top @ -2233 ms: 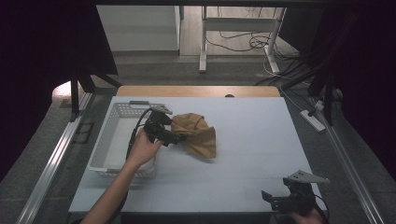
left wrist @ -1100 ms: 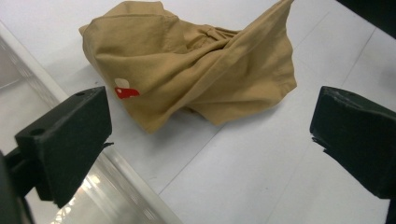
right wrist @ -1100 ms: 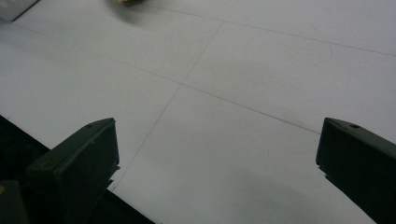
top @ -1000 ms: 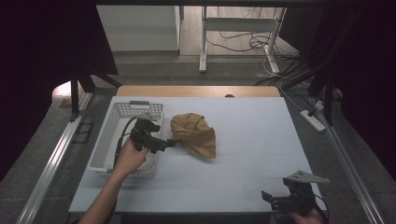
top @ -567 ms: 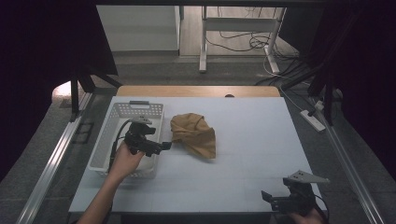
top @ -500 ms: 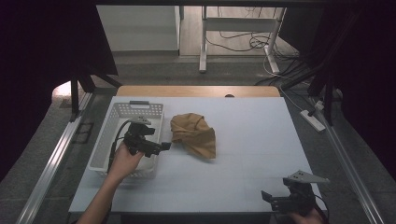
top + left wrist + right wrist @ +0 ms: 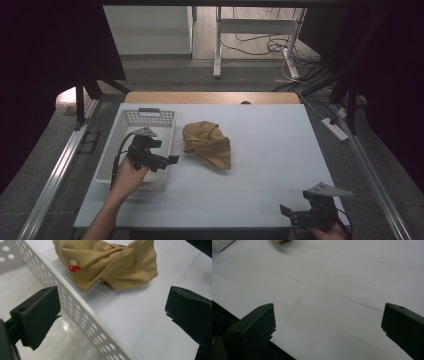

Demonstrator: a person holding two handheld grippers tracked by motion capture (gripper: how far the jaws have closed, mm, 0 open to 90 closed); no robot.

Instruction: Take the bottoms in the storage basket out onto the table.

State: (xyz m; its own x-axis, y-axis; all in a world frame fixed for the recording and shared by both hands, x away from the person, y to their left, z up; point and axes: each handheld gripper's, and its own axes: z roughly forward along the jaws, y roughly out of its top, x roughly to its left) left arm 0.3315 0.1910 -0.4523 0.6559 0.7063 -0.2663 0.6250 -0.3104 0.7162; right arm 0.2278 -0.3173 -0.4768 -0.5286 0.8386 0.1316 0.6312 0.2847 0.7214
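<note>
— While the tan cloth (image 7: pixel 207 144) lay crumpled just beside the white basket (image 7: pixel 118 147), where did we hold the left gripper (image 7: pixel 170 161)?

— Over the basket's near wall, jaws wide apart, empty. Our right gripper (image 7: pixel 287 212) hovered well apart from the basket, jaws likewise spread.

Ahead of the left gripper's (image 7: pixel 170 160) black jaws lies a tan, mustard-brown cloth (image 7: pixel 110 262), plain but for a small red and white mark near its hem. Between those jaws runs the wall of a white basket (image 7: pixel 82 315), patterned with rows of round holes; its handle looks grey in the high view. Under the right gripper's (image 7: pixel 286 211) black jaws the tabletop (image 7: pixel 352 277) is pale grey-white, crossed by thin dark seam lines.
</note>
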